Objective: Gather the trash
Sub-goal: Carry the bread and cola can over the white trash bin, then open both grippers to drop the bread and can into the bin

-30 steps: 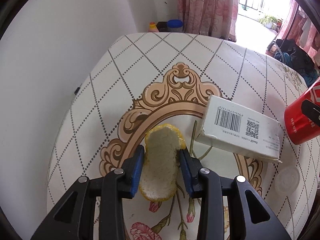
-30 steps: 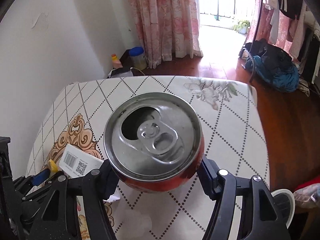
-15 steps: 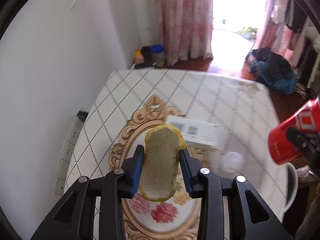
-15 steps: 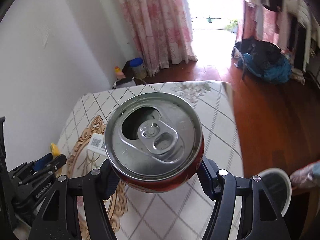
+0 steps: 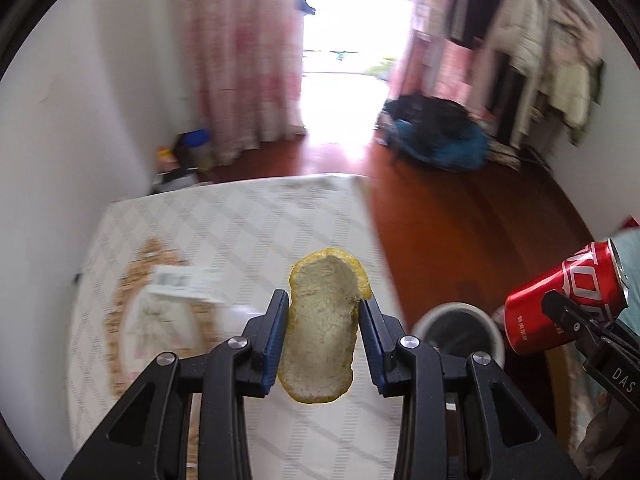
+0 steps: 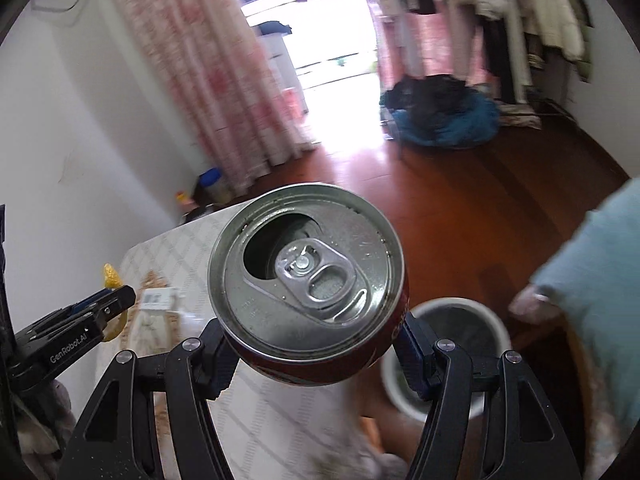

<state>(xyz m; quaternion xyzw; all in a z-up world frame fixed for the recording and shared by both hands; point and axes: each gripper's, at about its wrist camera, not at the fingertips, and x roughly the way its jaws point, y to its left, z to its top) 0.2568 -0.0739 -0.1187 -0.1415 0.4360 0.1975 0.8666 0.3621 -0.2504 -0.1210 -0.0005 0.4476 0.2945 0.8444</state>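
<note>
Peel (image 5: pixel 320 328), yellow-rimmed, is pinched in the left gripper (image 5: pixel 323 344); the right gripper (image 6: pixel 314 354) clamps a red can (image 6: pixel 308 276). Both hang over the patterned table's (image 5: pixel 240 232) edge, beside a white bin (image 5: pixel 460 330) on the wooden floor (image 5: pixel 460 220).

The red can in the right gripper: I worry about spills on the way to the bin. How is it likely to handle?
The can is opened, its mouth showing dark inside, so it is probably near empty and light. Thin walls could dent under the right gripper. Its smooth round side might slip or roll once released, so tipping it straight into the bin seems safest.
</note>
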